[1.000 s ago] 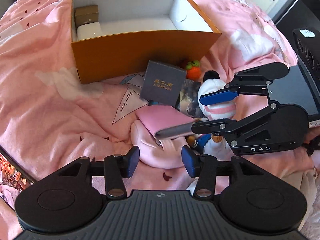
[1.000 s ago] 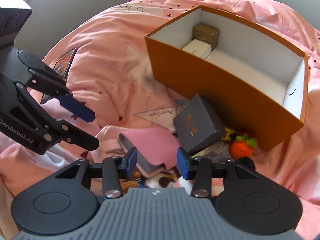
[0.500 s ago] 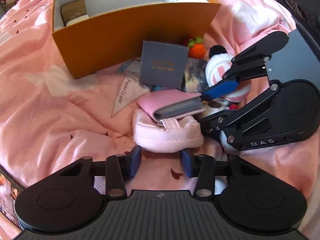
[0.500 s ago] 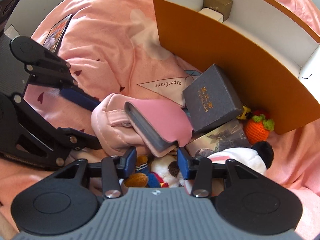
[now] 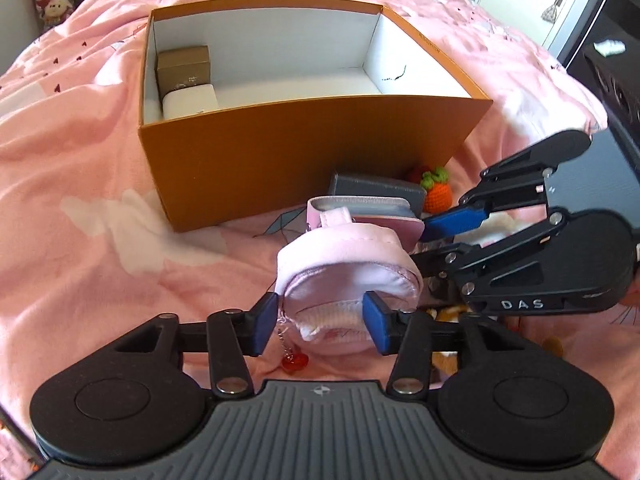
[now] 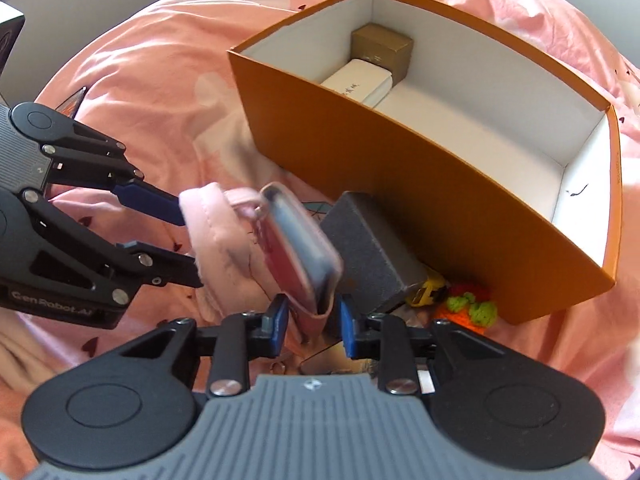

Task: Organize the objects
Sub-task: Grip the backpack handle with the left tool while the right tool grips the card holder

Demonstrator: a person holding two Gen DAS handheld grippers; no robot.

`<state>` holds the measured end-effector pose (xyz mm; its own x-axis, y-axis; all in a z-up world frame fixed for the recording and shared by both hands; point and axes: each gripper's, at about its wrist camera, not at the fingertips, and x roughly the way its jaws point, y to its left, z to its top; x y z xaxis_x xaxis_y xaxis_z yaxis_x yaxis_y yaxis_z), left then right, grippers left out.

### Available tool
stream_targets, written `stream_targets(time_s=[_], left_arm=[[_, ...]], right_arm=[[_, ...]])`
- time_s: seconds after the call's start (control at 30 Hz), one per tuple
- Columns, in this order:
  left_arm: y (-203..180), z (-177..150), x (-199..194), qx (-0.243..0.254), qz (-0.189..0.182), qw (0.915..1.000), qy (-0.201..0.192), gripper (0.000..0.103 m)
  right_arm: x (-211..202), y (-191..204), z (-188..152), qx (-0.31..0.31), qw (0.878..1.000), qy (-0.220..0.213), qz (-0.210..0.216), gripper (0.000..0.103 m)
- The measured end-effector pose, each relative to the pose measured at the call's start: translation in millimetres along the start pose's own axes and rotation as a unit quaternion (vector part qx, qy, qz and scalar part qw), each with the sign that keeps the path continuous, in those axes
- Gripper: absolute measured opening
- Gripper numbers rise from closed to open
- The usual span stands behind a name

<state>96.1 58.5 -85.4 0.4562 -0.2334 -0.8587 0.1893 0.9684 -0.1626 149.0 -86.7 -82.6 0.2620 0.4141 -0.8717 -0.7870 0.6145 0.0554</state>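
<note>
An open orange box (image 5: pixel 312 148) stands on the pink bedspread, also in the right wrist view (image 6: pixel 420 184); a gold box (image 5: pixel 184 68) and a white box (image 5: pixel 190 100) sit in its left end. My left gripper (image 5: pixel 320 322) is shut on a small pink pouch (image 5: pixel 348 268) with a red heart charm and holds it up. My right gripper (image 6: pixel 312 322) is shut on a pink card wallet (image 6: pixel 300 248) lifted beside the pouch (image 6: pixel 216 240). A dark grey box (image 6: pixel 372 244) lies by the orange box.
A crocheted orange toy (image 5: pixel 436 192) and a small yellow item (image 6: pixel 424 294) lie by the box front. Plush toys lie under the right gripper (image 5: pixel 448 316). A black unit (image 5: pixel 612 92) stands at the bed's right edge. A card (image 6: pixel 72 100) lies far left.
Both grippers have closed and lifted: the left one has taken the pink pouch, the right one the pink wallet. Both objects have risen off the pile toward the box.
</note>
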Motion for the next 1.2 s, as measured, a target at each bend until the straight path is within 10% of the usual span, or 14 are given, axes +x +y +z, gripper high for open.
stream_targets(time_s=[0.2, 0.6, 0.93, 1.2], left_arm=[[14.0, 2.1, 8.5, -0.033, -0.055, 0.9978, 0.017, 0.072], [6.7, -13.1, 14.5, 0.028, -0.047, 0.9958, 0.073, 0.085], [3.6, -5.6, 42.1, 0.017, -0.039, 0.9979, 0.049, 0.066], [23.3, -19.2, 22.1, -0.075, -0.058, 0.9954, 0.017, 0.027]], right_arm=[[12.9, -17.8, -5.2, 0.055, 0.998, -0.019, 0.019, 0.026], [22.2, -25.1, -5.1, 0.089, 0.993, -0.047, 0.055, 0.025], [23.0, -22.7, -5.1, 0.081, 0.994, -0.055, 0.051, 0.025], [14.5, -18.2, -7.2, 0.074, 0.994, -0.074, 0.032, 0.022]])
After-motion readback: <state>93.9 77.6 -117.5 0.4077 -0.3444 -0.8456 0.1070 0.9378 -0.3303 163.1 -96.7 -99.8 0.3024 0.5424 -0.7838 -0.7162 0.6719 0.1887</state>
